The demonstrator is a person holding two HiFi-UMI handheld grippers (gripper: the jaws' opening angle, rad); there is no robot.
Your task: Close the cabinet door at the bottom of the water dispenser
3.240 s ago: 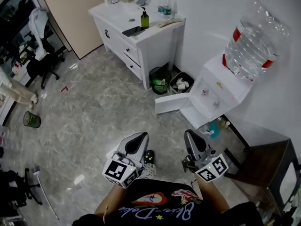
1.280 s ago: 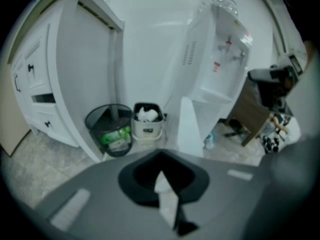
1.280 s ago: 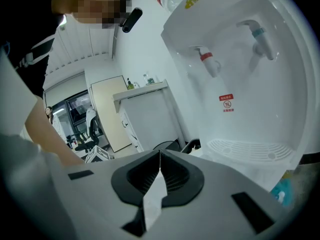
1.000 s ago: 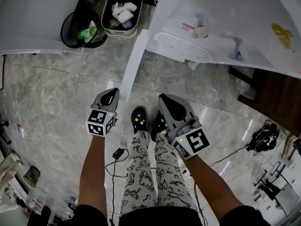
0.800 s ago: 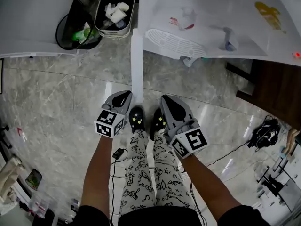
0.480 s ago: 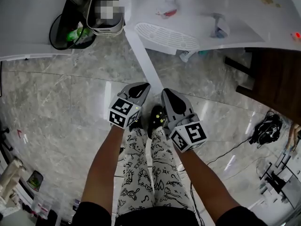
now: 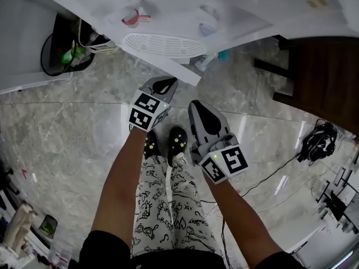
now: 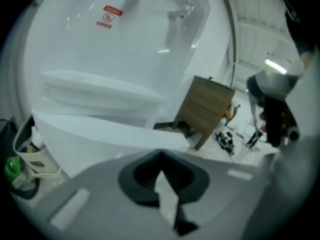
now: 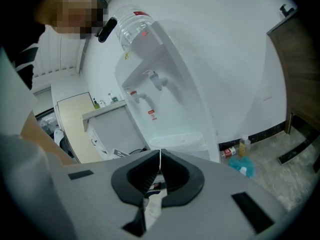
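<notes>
The white water dispenser fills the top of the head view, its ribbed drip tray jutting out. Below the tray, the white cabinet door shows as a narrow slanted edge lying nearly along the dispenser's front. My left gripper is shut, its tip against that door edge. In the left gripper view the door spreads wide just beyond the shut left gripper. My right gripper is shut and empty, held short of the door. The right gripper view shows the right gripper pointing at the dispenser and its bottle.
A black bin holding a green bottle stands left of the dispenser. A dark wooden side table stands to its right, with cables on the floor beyond. Small bottles and a blue cloth lie by the wall. The person's black shoes are beneath the grippers.
The door has swung from sticking out toward me to lying nearly along the dispenser's front. My left gripper moved forward and right with it. The right gripper stayed close beside it.
</notes>
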